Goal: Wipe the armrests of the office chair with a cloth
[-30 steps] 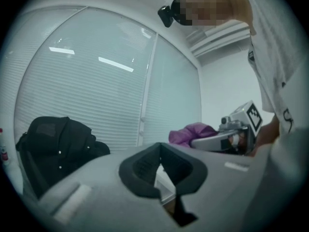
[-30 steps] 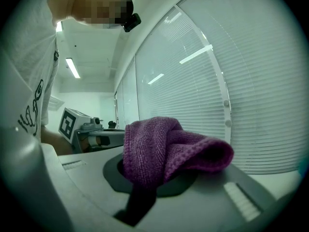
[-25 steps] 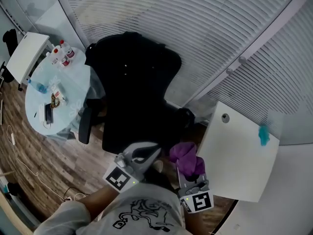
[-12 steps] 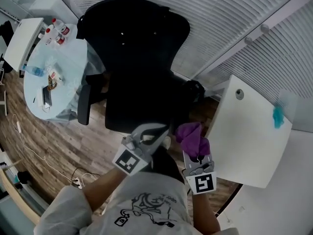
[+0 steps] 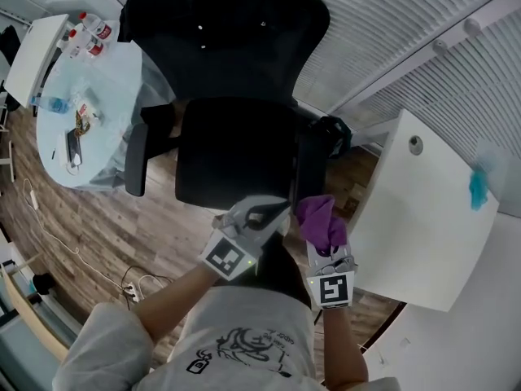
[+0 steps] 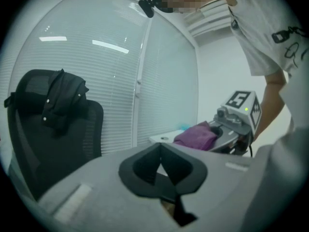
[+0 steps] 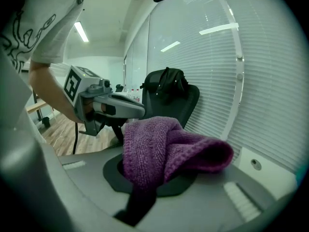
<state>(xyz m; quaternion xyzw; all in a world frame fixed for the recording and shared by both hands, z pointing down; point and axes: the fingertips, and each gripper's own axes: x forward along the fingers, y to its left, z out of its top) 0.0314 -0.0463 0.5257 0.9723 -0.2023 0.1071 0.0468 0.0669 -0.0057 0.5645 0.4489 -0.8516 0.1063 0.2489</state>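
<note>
The black office chair faces me, with a left armrest and a right armrest. A dark jacket hangs over its backrest. My right gripper is shut on a purple knitted cloth, held just in front of the right armrest's near end and not touching it. In the right gripper view the cloth bulges out over the right gripper. My left gripper hovers beside it at the seat's front edge, shut and empty. The left gripper shows its pads pressed together.
A white desk stands close on the right, with a teal object at its far corner. A round glass table with bottles and a phone sits left of the chair. Window blinds run behind. The floor is wood.
Both grippers have come closer to the chair's seat front and right armrest. The purple cloth stays gripped in the right one throughout.
</note>
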